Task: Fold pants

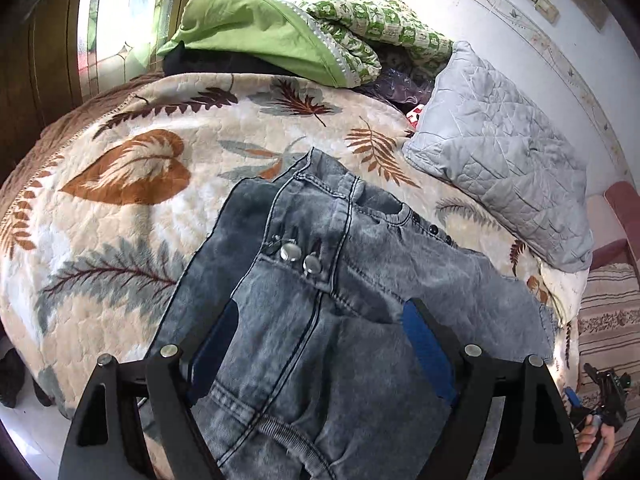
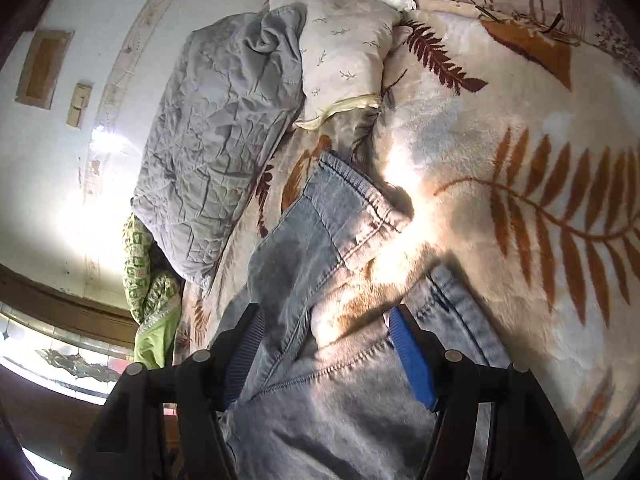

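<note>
Lying on the bed's leaf-print blanket [image 1: 132, 200], the jeans [image 1: 320, 320] look folded lengthwise, cross-fold remaining; left tongs [image 1: 320, 344] and right tongs [image 2: 328, 344] gape wide, gripping nothing.

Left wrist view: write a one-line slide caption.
Open left gripper above grey jeans lying on a leaf-print blanket, a grey pillow beyond.

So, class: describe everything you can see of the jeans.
The jeans are faded grey-blue denim with dark seam stitching, two shiny metal buttons at the fly and an elastic waistband. They lie crumpled and partly folded on the leaf-print blanket, near a grey pillow. Both grippers are open above them; neither is seen gripping.
</note>
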A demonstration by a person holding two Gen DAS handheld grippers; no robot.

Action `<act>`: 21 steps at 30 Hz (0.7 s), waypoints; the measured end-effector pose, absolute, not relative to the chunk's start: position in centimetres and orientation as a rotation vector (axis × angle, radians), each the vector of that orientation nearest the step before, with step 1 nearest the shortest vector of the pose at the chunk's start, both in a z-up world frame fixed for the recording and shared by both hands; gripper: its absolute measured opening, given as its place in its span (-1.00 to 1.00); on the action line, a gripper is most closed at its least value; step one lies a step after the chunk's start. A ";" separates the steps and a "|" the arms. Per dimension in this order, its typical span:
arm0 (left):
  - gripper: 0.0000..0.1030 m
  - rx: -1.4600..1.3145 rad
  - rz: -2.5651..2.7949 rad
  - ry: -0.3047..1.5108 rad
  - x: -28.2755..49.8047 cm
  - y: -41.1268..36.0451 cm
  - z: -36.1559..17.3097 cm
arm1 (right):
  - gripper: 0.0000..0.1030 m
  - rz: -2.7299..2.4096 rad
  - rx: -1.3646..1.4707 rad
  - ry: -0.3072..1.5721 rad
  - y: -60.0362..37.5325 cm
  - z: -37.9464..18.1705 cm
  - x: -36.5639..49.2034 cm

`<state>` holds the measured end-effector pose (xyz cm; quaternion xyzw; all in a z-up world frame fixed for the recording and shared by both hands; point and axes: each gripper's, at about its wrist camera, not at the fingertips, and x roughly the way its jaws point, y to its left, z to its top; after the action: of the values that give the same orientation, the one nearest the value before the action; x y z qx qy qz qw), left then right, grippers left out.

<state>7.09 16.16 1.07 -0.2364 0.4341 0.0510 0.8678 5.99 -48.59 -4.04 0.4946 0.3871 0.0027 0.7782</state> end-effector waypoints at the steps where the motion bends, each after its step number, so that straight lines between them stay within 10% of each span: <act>1: 0.64 -0.528 0.111 0.921 8.3 16.9 0.7 | 0.33 -0.004 1.096 0.840 -49.1 -4.7 7.3; 11: 0.52 -0.716 0.080 0.995 16.2 20.6 -2.9 | 0.32 -0.092 1.167 0.907 -50.8 -8.8 11.5; 16: -0.48 -0.623 0.139 1.105 18.1 20.5 -4.6 | -0.54 -0.120 1.055 0.958 -50.6 -8.7 12.7; 21: -0.67 -0.477 0.168 1.036 18.1 19.5 -2.7 | -0.84 -0.163 0.795 0.948 -48.7 -5.4 12.7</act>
<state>18.13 19.49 -2.66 -0.2256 0.4897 0.0794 0.8385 12.73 -48.67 -5.37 0.3721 0.4439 -0.0763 0.8116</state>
